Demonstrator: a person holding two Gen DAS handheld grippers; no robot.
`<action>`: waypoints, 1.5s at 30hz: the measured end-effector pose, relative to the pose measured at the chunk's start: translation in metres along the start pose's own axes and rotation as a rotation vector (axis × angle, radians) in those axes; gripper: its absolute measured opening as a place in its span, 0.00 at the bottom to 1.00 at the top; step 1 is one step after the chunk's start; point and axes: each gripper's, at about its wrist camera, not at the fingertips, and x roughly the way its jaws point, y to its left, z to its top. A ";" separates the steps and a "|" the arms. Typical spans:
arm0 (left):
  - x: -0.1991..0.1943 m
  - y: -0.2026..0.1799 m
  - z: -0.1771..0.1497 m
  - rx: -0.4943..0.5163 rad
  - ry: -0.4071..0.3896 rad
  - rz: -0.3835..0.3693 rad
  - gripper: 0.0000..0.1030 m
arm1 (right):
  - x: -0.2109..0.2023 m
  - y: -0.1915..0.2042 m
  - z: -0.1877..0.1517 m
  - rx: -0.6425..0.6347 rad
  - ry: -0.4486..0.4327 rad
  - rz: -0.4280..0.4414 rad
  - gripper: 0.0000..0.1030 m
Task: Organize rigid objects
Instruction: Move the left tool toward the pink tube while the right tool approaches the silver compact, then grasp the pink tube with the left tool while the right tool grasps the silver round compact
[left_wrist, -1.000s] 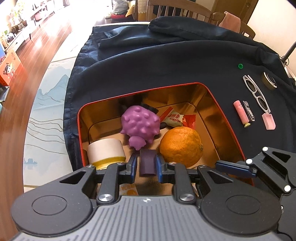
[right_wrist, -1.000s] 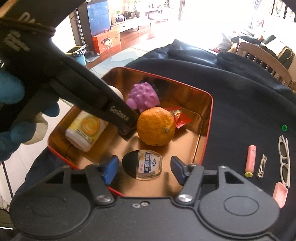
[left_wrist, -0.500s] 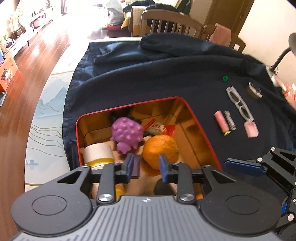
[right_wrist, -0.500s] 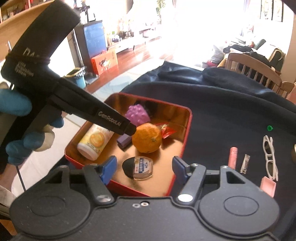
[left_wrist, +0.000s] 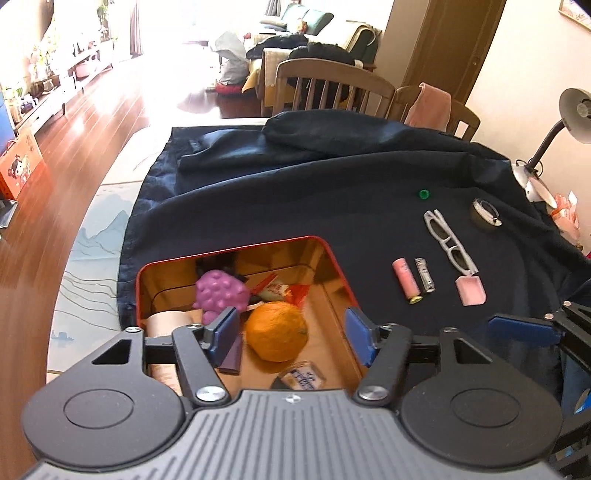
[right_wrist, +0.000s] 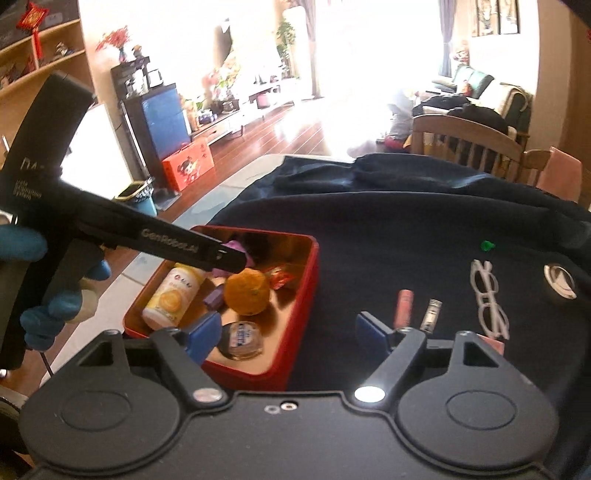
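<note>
Down the left wrist view, the left gripper (left_wrist: 291, 334) hangs over the red tin (left_wrist: 334, 260), its blue pads spreading apart with nothing pinched between them. Inside the tin lie an orange (left_wrist: 276, 331), a knobbly purple toy (left_wrist: 221, 295), a small purple block (left_wrist: 232, 356) just under the left pad, a snack packet (left_wrist: 279, 291) toward the far wall, and a white bottle (left_wrist: 166, 321) against the left wall. On the dark cloth (left_wrist: 295, 184) right of the tin, well apart from it, sit a pink tube (left_wrist: 406, 282), nail clippers (left_wrist: 424, 280), white glasses (left_wrist: 448, 242), a pink eraser (left_wrist: 471, 291) and a green pin (left_wrist: 423, 193).

From the right wrist view, the right gripper (right_wrist: 291, 332) is also widening, empty, above the tin's near right corner. A small round jar (right_wrist: 242, 339) rests on the tin floor near that corner, beside the left pad. The other gripper reaches over the tin, held by a blue-gloved hand (right_wrist: 48, 295).
</note>
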 end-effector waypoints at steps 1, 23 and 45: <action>-0.001 -0.003 0.000 0.000 -0.005 -0.003 0.66 | -0.004 -0.005 -0.001 0.007 -0.003 -0.005 0.82; 0.012 -0.092 0.008 -0.015 -0.062 0.037 0.81 | -0.053 -0.130 -0.007 0.092 -0.058 -0.082 1.00; 0.077 -0.143 0.035 -0.002 0.005 0.138 0.81 | -0.015 -0.271 0.022 0.145 -0.019 -0.280 1.00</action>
